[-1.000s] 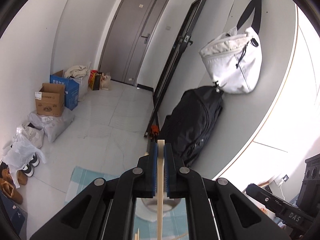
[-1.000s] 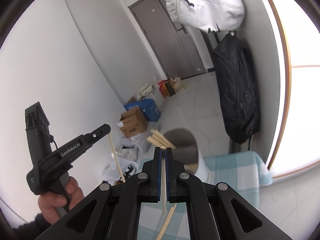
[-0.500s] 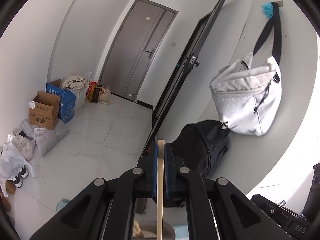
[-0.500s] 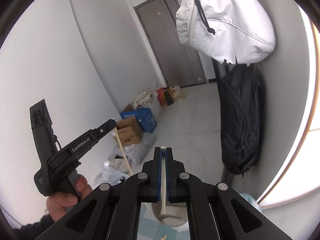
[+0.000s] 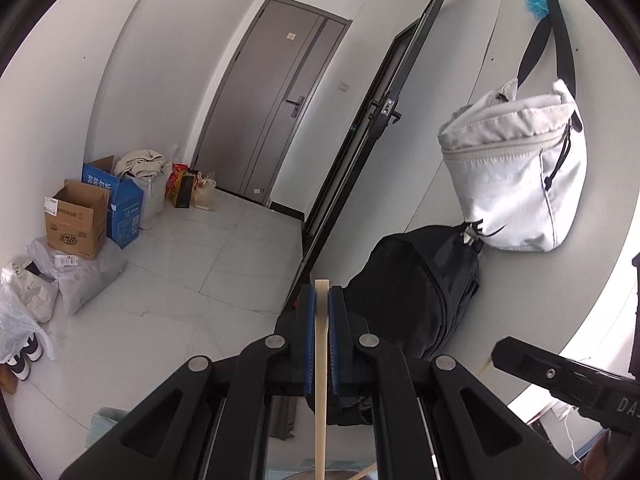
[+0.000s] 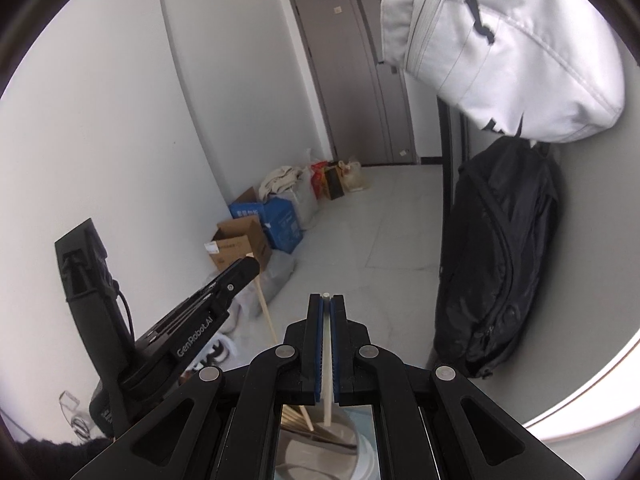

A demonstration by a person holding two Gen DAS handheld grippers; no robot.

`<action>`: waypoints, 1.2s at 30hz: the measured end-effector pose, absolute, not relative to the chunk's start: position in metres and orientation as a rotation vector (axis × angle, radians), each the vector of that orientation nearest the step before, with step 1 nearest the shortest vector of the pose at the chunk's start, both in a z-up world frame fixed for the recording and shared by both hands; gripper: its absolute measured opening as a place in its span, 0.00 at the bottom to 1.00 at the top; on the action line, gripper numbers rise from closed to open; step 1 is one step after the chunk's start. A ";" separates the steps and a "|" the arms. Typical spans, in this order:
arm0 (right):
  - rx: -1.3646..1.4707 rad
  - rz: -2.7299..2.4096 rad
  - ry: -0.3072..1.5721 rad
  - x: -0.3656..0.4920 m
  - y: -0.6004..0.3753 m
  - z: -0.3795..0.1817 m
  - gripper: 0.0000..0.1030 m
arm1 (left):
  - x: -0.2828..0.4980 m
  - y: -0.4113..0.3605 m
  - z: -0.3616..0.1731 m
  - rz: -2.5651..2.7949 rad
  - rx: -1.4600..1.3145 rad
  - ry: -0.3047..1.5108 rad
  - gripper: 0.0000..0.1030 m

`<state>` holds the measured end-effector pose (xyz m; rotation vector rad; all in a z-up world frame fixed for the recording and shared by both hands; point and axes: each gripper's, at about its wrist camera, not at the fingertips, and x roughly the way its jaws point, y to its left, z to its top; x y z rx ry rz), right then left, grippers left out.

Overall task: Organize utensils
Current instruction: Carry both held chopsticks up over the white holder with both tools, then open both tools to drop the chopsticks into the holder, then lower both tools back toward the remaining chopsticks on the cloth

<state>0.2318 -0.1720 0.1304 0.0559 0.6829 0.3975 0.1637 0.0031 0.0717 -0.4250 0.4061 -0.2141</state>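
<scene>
- left gripper (image 5: 321, 300) jaws are clamping on one wooden chopstick (image 5: 320, 380); the stick is running straight up between the blue pads, its flat end poking just past the tips
- right gripper (image 6: 326, 304) jaws are clamping on one pale chopstick (image 6: 327, 360), thin, its tip just showing above the pads and its lower end hanging over the container
- round container (image 6: 340, 452) is sitting directly under the right gripper, only partly seen through the frame; some loose wooden sticks are lying in it, count unclear
- in the right wrist view the left gripper is showing at lower left with its chopstick angling down toward the container; in the left wrist view the right gripper body is poking in at lower right, a stick tip showing beside it
- a strip of blue-checked cloth (image 5: 108, 426) is peeking out low beside the left gripper frame
- black backpack (image 6: 496, 264) is leaning against the right-hand wall, near, one only
- white sling bag (image 5: 516, 176) is hanging above it by a black strap from a wall hook, one only
- dark glass door (image 5: 360, 160) is standing open past the backpack
- floor along the left wall: two cardboard boxes, one brown box (image 5: 76, 220), one blue box (image 5: 114, 196), plus plastic bags and shoes (image 5: 22, 356)
- grey entry door (image 5: 272, 112) is at the far end, closed, small bags on the floor beside it
</scene>
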 end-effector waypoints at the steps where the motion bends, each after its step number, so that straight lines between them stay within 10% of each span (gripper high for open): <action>1: 0.048 0.400 0.688 0.233 -0.170 0.126 0.03 | 0.163 0.003 0.070 -0.221 -0.424 0.404 0.02; 24: 0.130 0.513 0.831 0.239 -0.154 0.073 0.06 | 0.147 0.014 0.066 -0.361 -0.386 0.569 0.04; 30: 0.294 0.541 0.856 0.232 -0.167 0.065 0.13 | 0.145 0.026 0.074 -0.391 -0.431 0.668 0.49; 36: 0.349 0.513 0.787 0.209 -0.180 0.081 0.35 | 0.131 0.027 0.092 -0.359 -0.400 0.654 0.50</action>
